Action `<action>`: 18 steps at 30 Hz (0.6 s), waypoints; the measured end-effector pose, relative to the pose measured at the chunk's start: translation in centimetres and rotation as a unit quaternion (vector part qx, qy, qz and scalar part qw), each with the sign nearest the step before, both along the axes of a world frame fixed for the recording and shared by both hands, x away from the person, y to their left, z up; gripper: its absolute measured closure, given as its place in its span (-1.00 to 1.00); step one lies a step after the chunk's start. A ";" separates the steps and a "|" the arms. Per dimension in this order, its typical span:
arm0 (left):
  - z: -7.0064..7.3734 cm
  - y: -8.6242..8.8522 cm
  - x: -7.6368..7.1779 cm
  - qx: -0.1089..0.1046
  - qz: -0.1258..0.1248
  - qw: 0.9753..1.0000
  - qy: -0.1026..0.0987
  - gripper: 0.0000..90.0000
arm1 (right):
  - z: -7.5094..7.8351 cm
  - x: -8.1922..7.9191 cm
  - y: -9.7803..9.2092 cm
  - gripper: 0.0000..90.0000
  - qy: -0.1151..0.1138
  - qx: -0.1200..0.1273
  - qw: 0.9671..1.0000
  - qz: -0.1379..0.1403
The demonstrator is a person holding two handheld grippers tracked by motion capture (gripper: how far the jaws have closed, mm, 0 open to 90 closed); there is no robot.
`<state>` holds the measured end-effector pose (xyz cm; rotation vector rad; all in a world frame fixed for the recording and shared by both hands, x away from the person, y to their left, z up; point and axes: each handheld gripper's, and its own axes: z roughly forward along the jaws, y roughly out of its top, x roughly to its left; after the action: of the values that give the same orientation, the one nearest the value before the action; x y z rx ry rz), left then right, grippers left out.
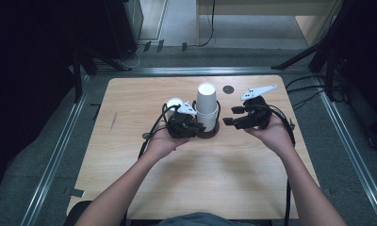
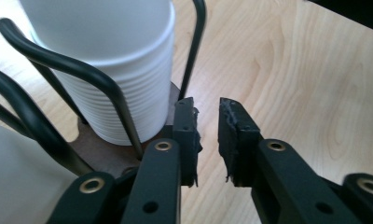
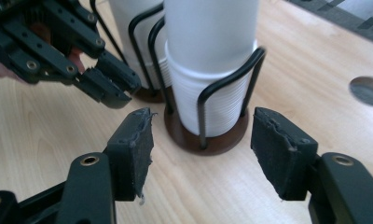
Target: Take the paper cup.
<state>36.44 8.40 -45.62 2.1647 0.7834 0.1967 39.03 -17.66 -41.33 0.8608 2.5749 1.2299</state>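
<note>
My right claw (image 3: 201, 154) is closest to the lens in its own gripper view, jaws spread wide with nothing between them, lined up on the cup holder at 12 o'clock. So that side is released and not on anything yet.

Just past the jaws sits the holder's round brown base (image 3: 208, 137) on the counter (image 3: 49, 140), with black wire loops (image 3: 226, 84) rising around a stack of white paper cups (image 3: 208, 60). The top cup pokes well above the ribbed rims below it. A second cup-and-wire set stands right behind, around 11 o'clock.

My left claw (image 2: 207, 135) has its jaws parted only a little, with nothing between them; the inner pad is right up against the edge of the base and a wire upright. I can't tell if it's actually touching or just beside. From the high view the left claw (image 1: 189, 126) sits at the stack's 8 o'clock and the right one (image 1: 233, 120) hovers at its 3 o'clock, apart from it.

Progress-wise, I'd say this is early days: the cup stack (image 1: 207, 106) is fully seated in the holder, no cup lifted. Probably left steadies the holder, right closes on the top cup and pulls. All of that is still to do.
</note>
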 end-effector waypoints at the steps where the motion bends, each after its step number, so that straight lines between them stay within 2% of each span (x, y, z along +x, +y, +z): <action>1: 0.0 -0.1 0.1 -0.005 0.000 1.000 0.004 0.73 | 0.0 0.0 0.0 -0.13 0.000 0.000 1.000 0.000; 2: -0.1 -0.1 0.2 0.001 -0.001 1.000 0.002 0.75 | 0.4 0.3 0.0 -0.14 -0.001 0.000 1.000 -0.001; 6: -0.1 -0.2 0.5 0.002 0.010 1.000 -0.001 0.80 | 1.0 0.8 0.2 -0.15 -0.005 0.004 1.000 -0.001; 14: 0.0 -0.5 1.3 -0.011 0.032 0.999 0.000 0.91 | 2.1 2.0 1.5 -0.19 -0.016 -0.006 1.000 -0.001; 15: -0.1 -0.6 1.3 -0.010 0.034 0.999 -0.003 0.98 | 2.5 2.4 1.8 -0.19 -0.020 -0.011 1.000 0.004; 18: -0.1 -0.7 1.4 -0.005 0.045 0.999 -0.007 0.99 | 3.1 2.9 2.1 -0.20 -0.020 -0.011 1.000 0.005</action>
<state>37.89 7.65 -45.69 2.1188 0.8729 0.2543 41.90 -15.56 -38.22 0.8112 2.5585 1.2065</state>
